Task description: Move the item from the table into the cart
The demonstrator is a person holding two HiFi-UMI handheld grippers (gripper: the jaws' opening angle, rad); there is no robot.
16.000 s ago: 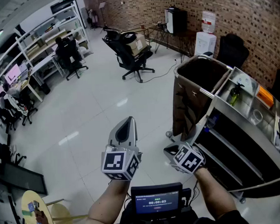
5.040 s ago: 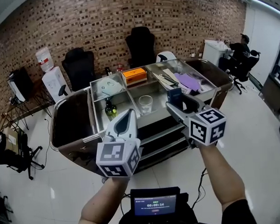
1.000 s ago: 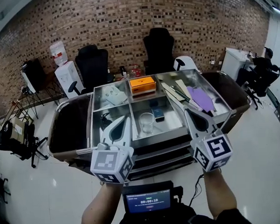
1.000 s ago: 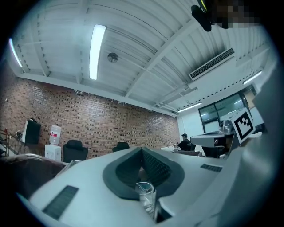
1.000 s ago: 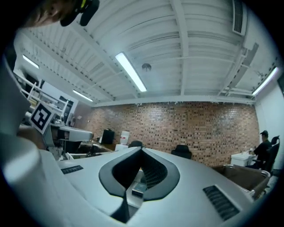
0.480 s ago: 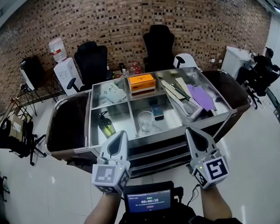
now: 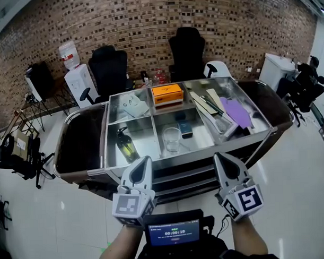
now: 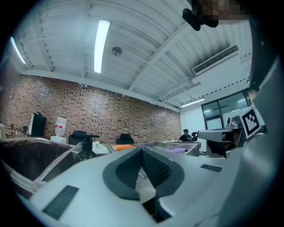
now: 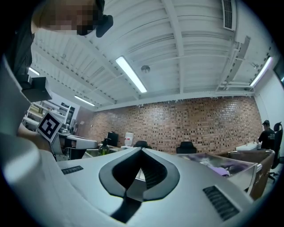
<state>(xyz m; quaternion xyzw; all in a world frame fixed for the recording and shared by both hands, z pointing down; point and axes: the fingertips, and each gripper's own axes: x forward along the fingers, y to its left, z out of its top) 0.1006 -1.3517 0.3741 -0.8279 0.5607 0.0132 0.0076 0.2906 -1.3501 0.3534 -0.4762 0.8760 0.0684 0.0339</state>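
Cart (image 7: 184, 159) stands straight ahead, long side across the view, just beyond the left tool (image 7: 143, 161) and right tool (image 7: 221, 157) — about equally near both. Each tool is pressed together, pinching nothing. The item to carry shows in no view.

Two grippers (image 7: 143, 161) (image 7: 222, 157), one cart (image 7: 190, 156), one orange box (image 7: 167, 93), one glass (image 7: 172, 139), one pump bottle (image 7: 126, 146)

The left gripper (image 7: 144, 162) and right gripper (image 7: 220, 158) are pale grey, with black-padded jaws and black-and-white marker cubes (image 7: 134, 205).
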